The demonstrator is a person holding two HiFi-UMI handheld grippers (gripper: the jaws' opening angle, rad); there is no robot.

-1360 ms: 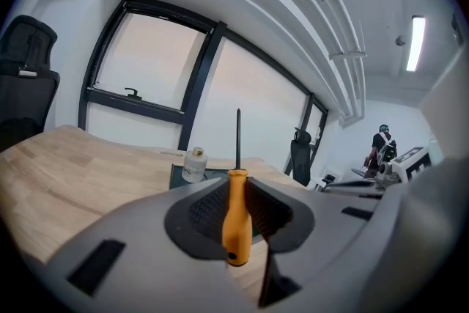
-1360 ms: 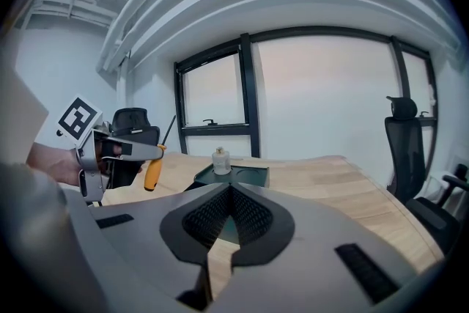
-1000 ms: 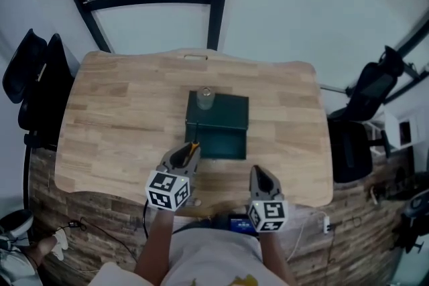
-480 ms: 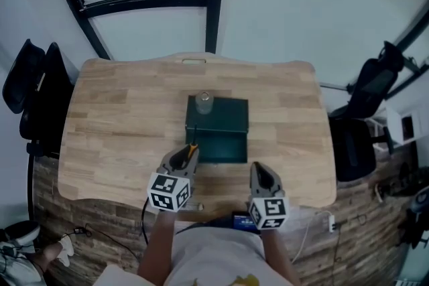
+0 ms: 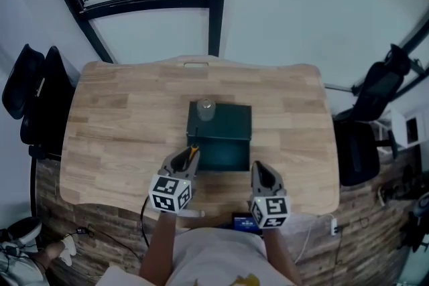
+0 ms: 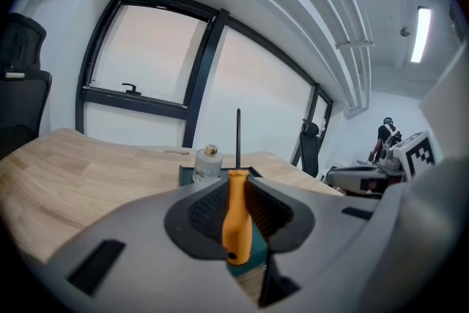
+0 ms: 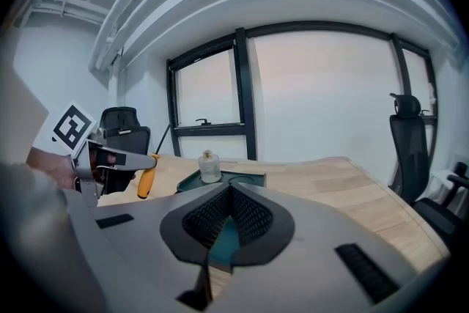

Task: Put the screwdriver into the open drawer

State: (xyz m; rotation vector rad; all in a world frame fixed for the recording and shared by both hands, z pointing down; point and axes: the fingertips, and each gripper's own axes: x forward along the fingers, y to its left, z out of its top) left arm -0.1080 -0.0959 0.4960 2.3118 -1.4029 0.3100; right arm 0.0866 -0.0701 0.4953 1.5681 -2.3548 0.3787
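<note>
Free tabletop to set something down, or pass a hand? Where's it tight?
Bare wood on the table left of the green box, out to the left edge, and the same on its right. A narrower strip lies behind it. Tight at the near edge: the open drawer, the left gripper holding the screwdriver, and the right gripper.

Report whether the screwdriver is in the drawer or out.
Out. The left gripper holds the screwdriver by its orange handle, shaft upright, at the front of the open drawer, not inside.
</note>
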